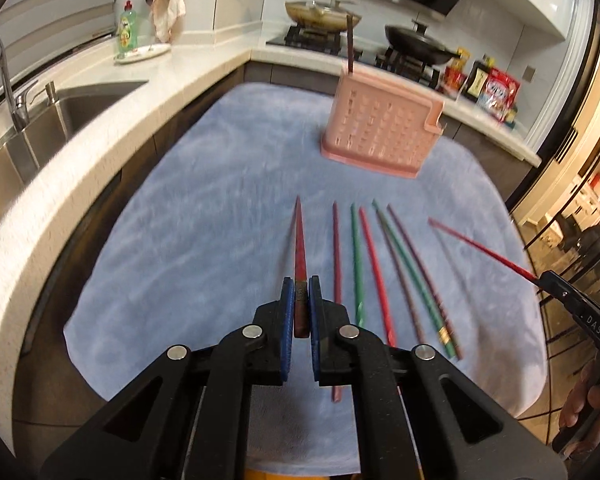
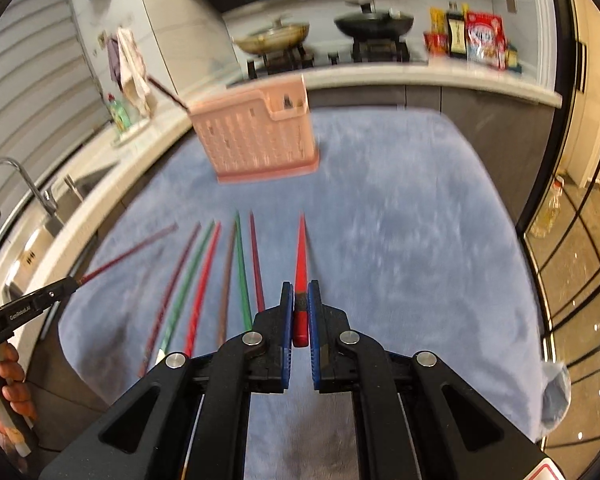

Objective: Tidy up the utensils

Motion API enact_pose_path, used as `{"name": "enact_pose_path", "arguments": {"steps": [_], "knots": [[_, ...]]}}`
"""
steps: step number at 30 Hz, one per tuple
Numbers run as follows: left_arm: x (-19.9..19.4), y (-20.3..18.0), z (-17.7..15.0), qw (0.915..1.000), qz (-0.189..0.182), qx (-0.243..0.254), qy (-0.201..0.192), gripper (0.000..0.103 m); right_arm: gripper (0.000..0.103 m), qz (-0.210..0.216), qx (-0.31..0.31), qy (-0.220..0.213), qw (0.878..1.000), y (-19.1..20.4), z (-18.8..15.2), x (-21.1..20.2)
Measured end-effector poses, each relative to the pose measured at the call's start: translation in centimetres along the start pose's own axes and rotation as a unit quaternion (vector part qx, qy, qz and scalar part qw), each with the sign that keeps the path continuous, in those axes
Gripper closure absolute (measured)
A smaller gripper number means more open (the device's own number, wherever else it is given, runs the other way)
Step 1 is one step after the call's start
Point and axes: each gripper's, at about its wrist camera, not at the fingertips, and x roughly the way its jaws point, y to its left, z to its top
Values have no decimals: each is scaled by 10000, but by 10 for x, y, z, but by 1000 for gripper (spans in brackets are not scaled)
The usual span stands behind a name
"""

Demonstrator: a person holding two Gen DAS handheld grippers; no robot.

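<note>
Six loose chopsticks (image 1: 380, 276) on blue cloth (image 1: 204, 216), kitchen counter (image 1: 196, 76) behind

The left gripper (image 1: 301, 292) has its blue-padded fingers (image 1: 287, 304) clamped on the butt of a dark red chopstick (image 1: 300, 248) that points forward over the blue cloth (image 1: 220, 208). Just to its right, six more chopsticks (image 1: 380, 272) lie fanned on the cloth. Beyond stands a pink holder (image 1: 380, 128) with one brown chopstick (image 1: 350, 42) upright inside. At far right, the right gripper (image 1: 546, 280) pinches a bright red chopstick (image 1: 480, 246).
</note>
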Motion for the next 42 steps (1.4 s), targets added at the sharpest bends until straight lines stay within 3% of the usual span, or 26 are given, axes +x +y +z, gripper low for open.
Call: {"name": "enact_pose_path", "arguments": {"steps": [16, 25, 31, 33, 42], "knots": [[-31, -17, 107, 9954, -443, 26, -854, 96, 97, 310, 92, -1122, 9932, 2, 117, -25], [-61, -59, 190, 9818, -723, 325, -1724, 96, 97, 576, 67, -1750, 9829, 14, 186, -34], [-64, -84, 249, 9700, -696, 398, -2294, 96, 97, 867, 147, -2122, 9733, 27, 244, -26], [-57, -90, 266, 9676, -645, 398, -2409, 96, 103, 985, 171, -2198, 9704, 33, 264, -19], [-12, -93, 307, 9705, -290, 403, -2360, 96, 103, 1281, 211, -2133, 9683, 51, 309, 16]]}}
